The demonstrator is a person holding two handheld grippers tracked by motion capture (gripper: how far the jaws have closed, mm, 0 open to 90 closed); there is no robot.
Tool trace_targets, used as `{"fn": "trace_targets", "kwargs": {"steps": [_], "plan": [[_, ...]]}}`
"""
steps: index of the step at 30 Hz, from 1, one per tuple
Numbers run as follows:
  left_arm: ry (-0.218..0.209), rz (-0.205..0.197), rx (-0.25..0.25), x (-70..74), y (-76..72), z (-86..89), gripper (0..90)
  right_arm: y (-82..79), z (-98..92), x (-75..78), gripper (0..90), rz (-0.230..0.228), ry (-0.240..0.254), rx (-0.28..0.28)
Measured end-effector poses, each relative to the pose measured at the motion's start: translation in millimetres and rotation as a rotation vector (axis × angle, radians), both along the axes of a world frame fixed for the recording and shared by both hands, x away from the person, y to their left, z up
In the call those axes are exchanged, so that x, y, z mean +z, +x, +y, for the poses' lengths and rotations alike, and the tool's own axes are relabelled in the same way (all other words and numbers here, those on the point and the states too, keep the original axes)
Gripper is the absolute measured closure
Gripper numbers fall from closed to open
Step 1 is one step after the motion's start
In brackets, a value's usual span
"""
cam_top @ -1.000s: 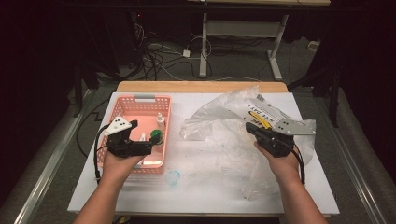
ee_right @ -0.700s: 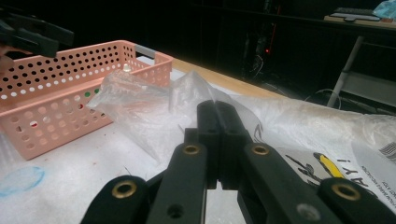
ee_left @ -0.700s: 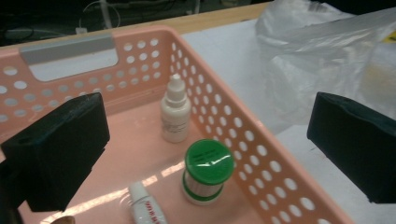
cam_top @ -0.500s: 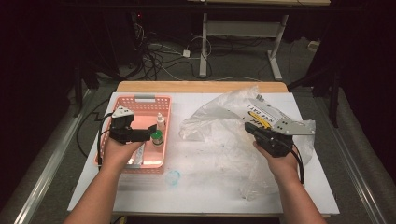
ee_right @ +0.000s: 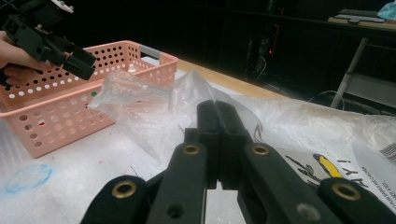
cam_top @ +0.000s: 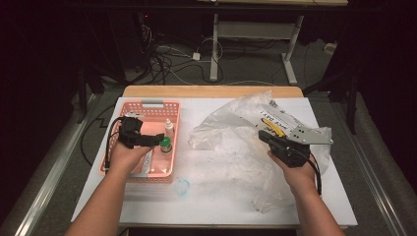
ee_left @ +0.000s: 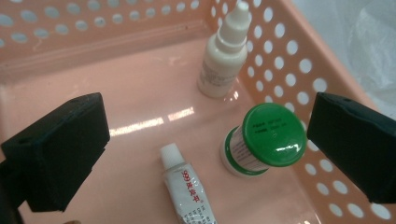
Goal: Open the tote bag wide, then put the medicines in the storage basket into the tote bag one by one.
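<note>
Left gripper view: white tube (ee_left: 187, 191) between wide-apart jaws, unreadable from high view; right gripper (ee_right: 218, 112) jaws together.

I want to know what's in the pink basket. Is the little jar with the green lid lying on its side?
No, the green-lidded jar stands upright on the basket floor, lid facing up.
</note>
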State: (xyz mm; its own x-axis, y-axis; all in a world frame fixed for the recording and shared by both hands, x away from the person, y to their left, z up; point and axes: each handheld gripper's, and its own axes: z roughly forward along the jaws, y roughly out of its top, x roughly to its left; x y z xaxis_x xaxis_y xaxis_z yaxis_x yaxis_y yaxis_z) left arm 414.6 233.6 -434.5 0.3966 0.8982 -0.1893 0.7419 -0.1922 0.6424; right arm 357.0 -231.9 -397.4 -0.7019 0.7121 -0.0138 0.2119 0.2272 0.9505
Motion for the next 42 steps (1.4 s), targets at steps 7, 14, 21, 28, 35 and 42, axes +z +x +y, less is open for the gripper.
{"fn": "trace_targets", "kwargs": {"steps": [7, 14, 21, 28, 35, 42], "plan": [[0.053, 0.087, 0.003, -6.7, 6.8, -4.8, 0.0, 0.8, 1.2, -2.3, 90.0, 0.008, -0.005, 0.003], [0.085, 0.1, -0.011, 5.0, 2.4, -0.6, 1.3, 0.5, 0.5, -2.5, 90.0, 0.01, -0.006, 0.001], [0.12, 0.182, -0.014, 3.3, -2.5, 11.8, 10.5, 0.0, -0.2, -2.0, 90.0, 0.006, -0.009, 0.0], [0.137, 0.305, -0.028, -1.6, 3.4, 13.6, 20.8, 1.4, -0.5, -2.3, 90.0, 0.009, -0.006, -0.002], [0.14, 0.454, -0.062, -12.3, 14.5, 5.1, 27.3, 2.5, -0.3, -2.7, 90.0, 0.01, -0.003, -0.003], [0.234, 0.556, -0.075, -21.7, 20.3, -4.4, 32.9, 4.8, -2.6, -3.0, 90.0, 0.014, 0.0, -0.014]]}}
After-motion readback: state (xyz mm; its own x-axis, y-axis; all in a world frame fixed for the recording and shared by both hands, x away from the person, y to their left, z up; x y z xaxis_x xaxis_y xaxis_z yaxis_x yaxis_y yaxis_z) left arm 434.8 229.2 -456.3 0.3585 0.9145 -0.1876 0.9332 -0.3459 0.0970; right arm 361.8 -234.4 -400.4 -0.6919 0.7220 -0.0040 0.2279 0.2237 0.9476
